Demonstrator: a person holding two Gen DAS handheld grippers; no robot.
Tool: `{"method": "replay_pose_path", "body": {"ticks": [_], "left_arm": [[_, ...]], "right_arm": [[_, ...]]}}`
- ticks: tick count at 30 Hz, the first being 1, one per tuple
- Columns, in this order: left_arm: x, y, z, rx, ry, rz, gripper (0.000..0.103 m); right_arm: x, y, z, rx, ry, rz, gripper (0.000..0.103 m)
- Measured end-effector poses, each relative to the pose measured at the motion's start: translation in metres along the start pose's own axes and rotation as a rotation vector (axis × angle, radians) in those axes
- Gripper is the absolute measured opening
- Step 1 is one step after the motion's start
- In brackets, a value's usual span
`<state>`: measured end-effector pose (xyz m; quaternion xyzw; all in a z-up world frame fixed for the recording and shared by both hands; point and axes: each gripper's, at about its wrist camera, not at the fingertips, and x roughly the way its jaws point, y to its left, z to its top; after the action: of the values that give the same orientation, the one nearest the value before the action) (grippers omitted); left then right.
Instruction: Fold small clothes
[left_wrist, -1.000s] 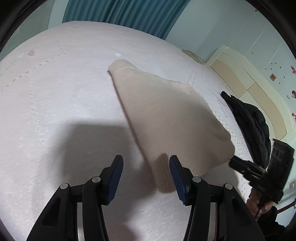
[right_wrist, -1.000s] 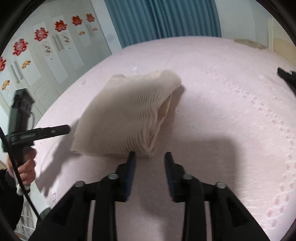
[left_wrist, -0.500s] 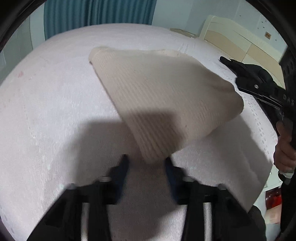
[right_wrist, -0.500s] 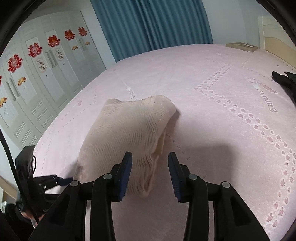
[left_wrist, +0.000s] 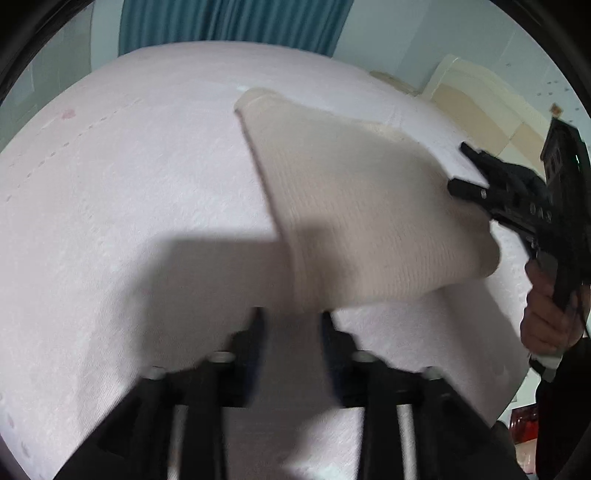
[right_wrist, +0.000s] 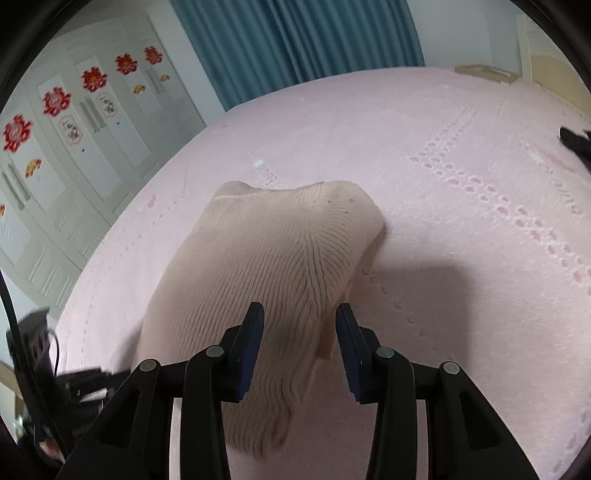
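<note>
Right wrist view: your right gripper straddles the near end of the beige knit garment mid-bed, jaws apart, not pinching; left gripper is opening at its near corner, so catch all layers before lifting.

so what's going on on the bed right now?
A person with a handheld gripper in each hand is folding a beige knit garment on a pink bed. The right gripper hangs over one end with its jaws apart, cloth between them but not pinched. The left gripper, blurred, has its jaws opening at a near corner.
</note>
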<state>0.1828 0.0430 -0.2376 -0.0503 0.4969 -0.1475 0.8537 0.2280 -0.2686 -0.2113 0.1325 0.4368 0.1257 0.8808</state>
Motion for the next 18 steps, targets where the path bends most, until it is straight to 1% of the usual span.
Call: {"method": "replay_pose_path", "body": {"ticks": [1,2,3,4,5,6,7,8,9,10,12,14,18], "left_arm": [[-0.003,0.002,-0.002,0.002,-0.005,0.005,0.042],[-0.006,0.006,-0.004,-0.004,-0.015,0.010,0.043],[-0.010,0.012,-0.005,-0.021,-0.025,0.014,0.043],[-0.013,0.017,-0.005,-0.039,-0.033,0.019,0.044],[-0.015,0.023,-0.004,-0.061,-0.046,0.027,0.044],[-0.018,0.028,-0.001,-0.080,-0.060,0.031,0.044],[-0.020,0.033,0.004,-0.094,-0.077,0.033,0.044],[-0.021,0.035,0.011,-0.101,-0.094,0.032,0.044],[-0.021,0.035,0.018,-0.102,-0.103,0.029,0.044],[-0.019,0.034,0.030,-0.101,-0.115,0.025,0.046],[-0.017,0.030,0.045,-0.085,-0.129,0.026,0.046],[-0.011,0.023,0.067,-0.061,-0.150,0.010,0.049],[0.006,0.015,0.096,-0.067,-0.162,0.000,0.050]], "right_arm": [[0.004,-0.002,0.002,0.012,0.000,-0.007,0.040],[0.007,-0.003,0.003,0.022,-0.003,-0.014,0.036],[0.007,-0.005,0.005,0.023,-0.018,-0.001,0.014],[0.004,-0.004,0.007,0.012,-0.040,0.012,0.013],[-0.003,-0.003,0.007,-0.004,-0.082,0.025,0.013],[-0.009,-0.005,0.007,-0.011,-0.119,0.052,0.012],[-0.013,-0.008,0.007,-0.003,-0.136,0.075,0.012],[-0.011,-0.012,0.007,0.011,-0.133,0.080,0.012],[-0.007,-0.014,0.007,0.016,-0.119,0.064,0.012],[0.001,-0.016,0.006,0.013,-0.089,0.031,0.012],[0.015,-0.018,0.001,-0.001,-0.039,-0.006,0.012],[0.018,-0.013,-0.001,-0.041,-0.025,-0.038,0.013],[0.012,-0.004,0.011,-0.088,-0.007,-0.086,0.023]]}}
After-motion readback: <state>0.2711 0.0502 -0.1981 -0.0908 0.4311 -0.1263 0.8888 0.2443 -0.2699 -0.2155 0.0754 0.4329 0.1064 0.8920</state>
